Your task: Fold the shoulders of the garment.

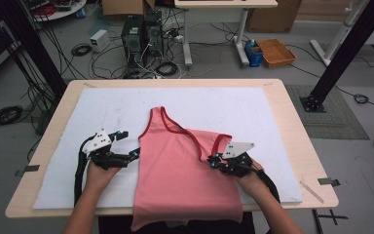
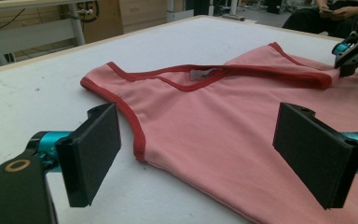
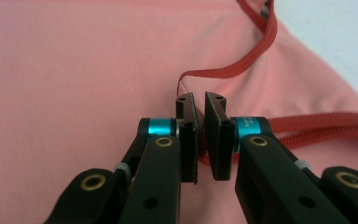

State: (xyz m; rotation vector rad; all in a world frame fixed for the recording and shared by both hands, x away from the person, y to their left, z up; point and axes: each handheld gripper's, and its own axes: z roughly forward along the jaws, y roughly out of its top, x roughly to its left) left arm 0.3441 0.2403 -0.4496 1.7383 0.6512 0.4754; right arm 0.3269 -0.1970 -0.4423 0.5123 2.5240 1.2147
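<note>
A pink tank top [image 1: 175,165] with red trim lies on the white mat [image 1: 233,105], its hem hanging over the table's near edge. Its right shoulder strap is folded inward over the chest. My right gripper [image 1: 213,160] is shut on the red-trimmed edge of that folded part; in the right gripper view the pads [image 3: 200,100] pinch red trim over the pink fabric [image 3: 74,70]. My left gripper [image 1: 129,144] stands open just left of the shirt. In the left gripper view its wide jaws [image 2: 196,149] frame the left armhole of the top [image 2: 214,116], touching nothing, and the right gripper [image 2: 354,51] shows far right.
The mat covers most of a wooden table [image 1: 297,126]. Beyond the far edge, on the floor, stand computer towers [image 1: 141,31] among cables and an orange tray [image 1: 276,52]. Black frame posts [image 1: 341,53] rise at both sides.
</note>
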